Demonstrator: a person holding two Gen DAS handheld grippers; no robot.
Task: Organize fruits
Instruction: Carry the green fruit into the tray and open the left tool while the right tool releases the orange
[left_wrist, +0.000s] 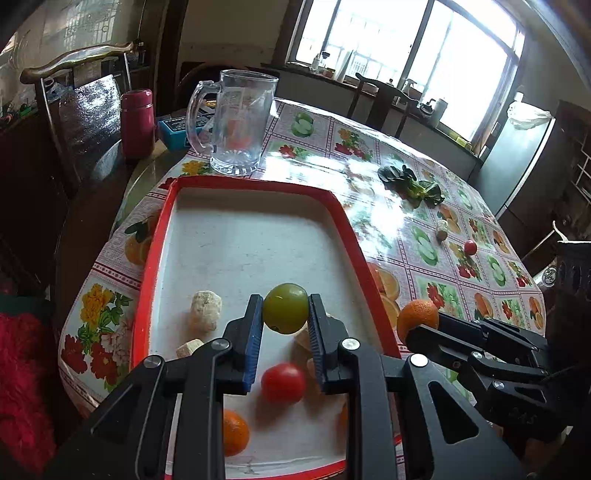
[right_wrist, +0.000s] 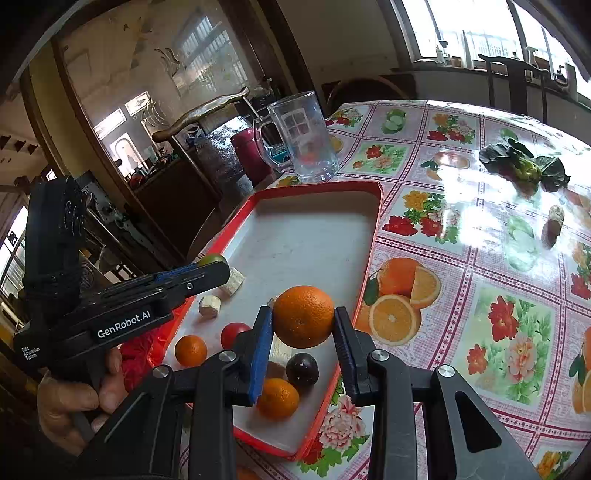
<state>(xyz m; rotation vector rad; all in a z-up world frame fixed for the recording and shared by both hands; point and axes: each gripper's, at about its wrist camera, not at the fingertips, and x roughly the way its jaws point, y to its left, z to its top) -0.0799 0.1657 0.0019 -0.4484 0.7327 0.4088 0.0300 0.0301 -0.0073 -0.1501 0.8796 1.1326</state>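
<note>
Bright windows (left_wrist: 417, 48) light the room over a table (left_wrist: 388, 229) in glossy fruit-print cloth. On it sits a red-rimmed tray (left_wrist: 155, 258) beside a glass mug (left_wrist: 236, 122). Above the tray, the left gripper (left_wrist: 285, 314) clamps a green fruit (left_wrist: 285, 308), and the right gripper (right_wrist: 303, 325) clamps an orange (right_wrist: 303, 315).

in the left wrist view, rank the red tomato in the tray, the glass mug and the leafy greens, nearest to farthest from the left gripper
1. Red tomato, in the red tray, just under the left gripper.
2. Glass mug, beyond the tray's far edge.
3. Leafy greens, far right on the tablecloth; close to the mug's rank.
</note>
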